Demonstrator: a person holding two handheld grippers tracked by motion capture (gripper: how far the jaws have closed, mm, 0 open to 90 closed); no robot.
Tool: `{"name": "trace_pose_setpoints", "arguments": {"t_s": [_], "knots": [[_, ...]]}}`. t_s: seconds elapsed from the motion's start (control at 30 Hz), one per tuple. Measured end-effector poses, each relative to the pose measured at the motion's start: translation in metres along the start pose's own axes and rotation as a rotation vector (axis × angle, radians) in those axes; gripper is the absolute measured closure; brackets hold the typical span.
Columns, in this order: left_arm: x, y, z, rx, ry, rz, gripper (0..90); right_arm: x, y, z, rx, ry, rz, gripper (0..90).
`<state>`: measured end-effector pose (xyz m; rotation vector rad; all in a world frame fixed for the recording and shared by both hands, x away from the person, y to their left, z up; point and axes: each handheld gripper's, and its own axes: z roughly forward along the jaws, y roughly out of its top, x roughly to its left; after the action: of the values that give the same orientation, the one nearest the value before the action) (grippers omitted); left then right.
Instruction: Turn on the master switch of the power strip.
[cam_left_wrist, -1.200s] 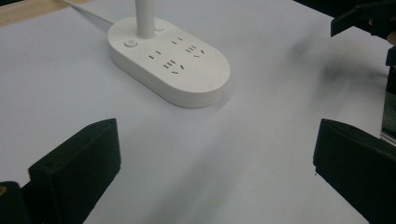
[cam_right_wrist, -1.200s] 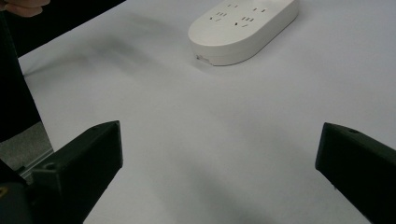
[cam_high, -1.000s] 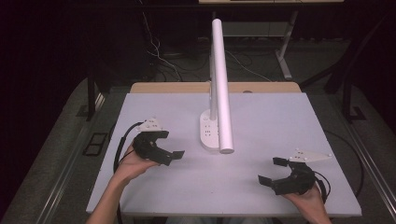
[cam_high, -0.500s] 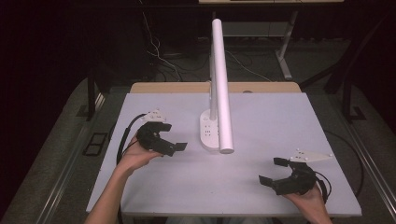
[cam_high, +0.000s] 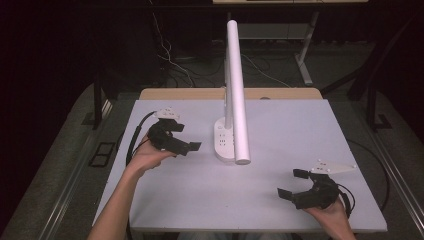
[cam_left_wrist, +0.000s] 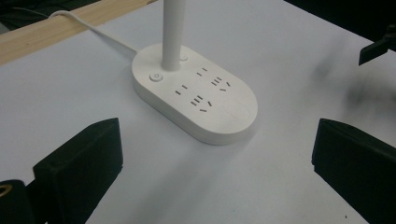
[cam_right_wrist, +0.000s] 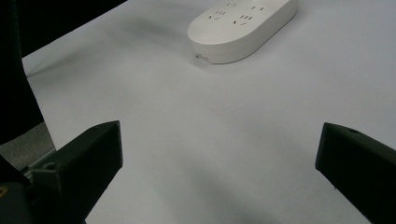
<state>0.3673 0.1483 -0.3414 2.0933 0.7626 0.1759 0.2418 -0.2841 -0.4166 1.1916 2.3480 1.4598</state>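
While the right gripper (cam_high: 295, 183) waits at five o'clock on the table (cam_high: 280, 125), jaws wide and empty, the left gripper (cam_high: 186, 146), equally agape and holding nothing, points at the lamp base (cam_left_wrist: 196, 98) just beyond (probably lining up its power button (cam_left_wrist: 156, 77)); the lamp sits at twelve o'clock.

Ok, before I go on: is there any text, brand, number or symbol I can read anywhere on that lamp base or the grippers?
No readable words, brands or numbers in any view.
Lamp base: one round button bearing a faint mark, perhaps a power symbol, too small to tell; socket slots, no lettering.
Left gripper, right gripper: no legible labels; red specks on the right gripper's grey plate are too small to read.
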Motion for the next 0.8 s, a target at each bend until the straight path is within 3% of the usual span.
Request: {"name": "trace_pose_setpoints", "arguments": {"t_s": [0.43, 0.8], "knots": [[0.016, 0.016, 0.009, 0.033, 0.008, -0.017, 2.5, -0.001, 0.000, -0.002, -0.004, -0.001, 0.009, 0.1], [0.028, 0.031, 0.015, 0.067, 0.008, -0.027, 11.5, -0.002, -0.001, -0.004, -0.007, -0.003, 0.009, 0.1]]}}
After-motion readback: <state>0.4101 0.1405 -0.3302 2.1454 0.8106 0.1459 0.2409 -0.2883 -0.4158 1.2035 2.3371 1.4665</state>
